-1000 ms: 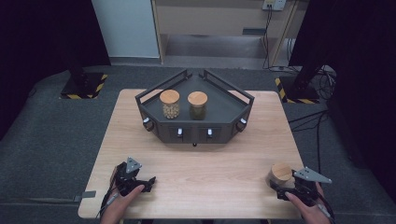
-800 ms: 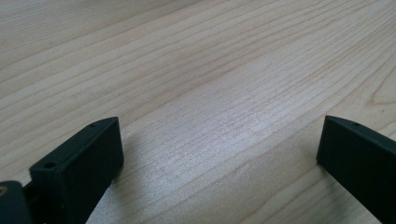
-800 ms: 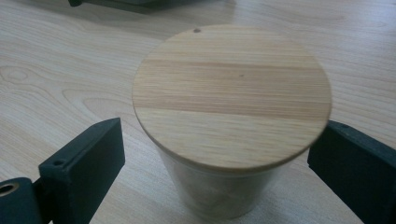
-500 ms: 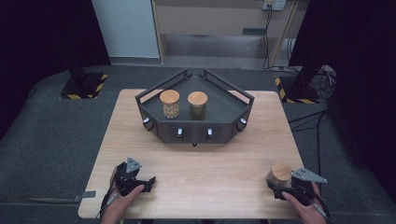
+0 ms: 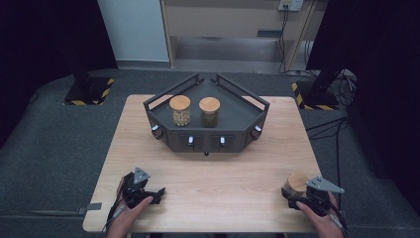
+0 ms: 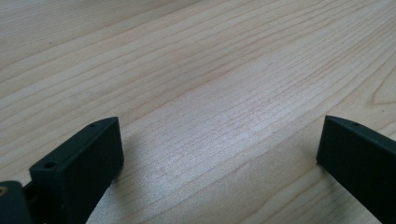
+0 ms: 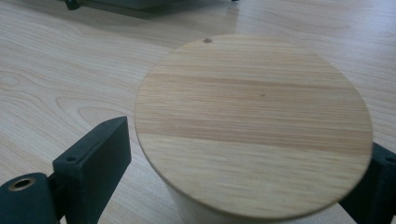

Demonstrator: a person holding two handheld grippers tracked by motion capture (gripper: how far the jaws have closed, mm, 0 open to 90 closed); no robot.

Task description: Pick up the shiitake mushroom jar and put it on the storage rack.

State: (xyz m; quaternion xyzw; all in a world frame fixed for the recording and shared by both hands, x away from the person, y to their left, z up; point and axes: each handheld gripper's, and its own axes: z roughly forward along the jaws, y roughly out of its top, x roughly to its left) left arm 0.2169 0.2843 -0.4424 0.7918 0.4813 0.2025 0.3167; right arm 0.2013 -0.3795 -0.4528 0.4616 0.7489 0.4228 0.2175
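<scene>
On the desk [image 5: 213, 173], near right corner: your third lidded jar [image 5: 295, 184] stands between the right tongs [image 7: 243, 163], spread, not yet clamped.
Corner tray [image 5: 247, 116]: two jars [image 5: 180, 110] already in.
Left tongs [image 6: 219, 149]: agape, idle.
Remaining: grip, carry, place.

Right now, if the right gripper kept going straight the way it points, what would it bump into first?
Probably the jar with the wooden lid. It stands between the right gripper's open jaws, so the gripper would likely meet its side first. Farther along stands the black rack.
</scene>
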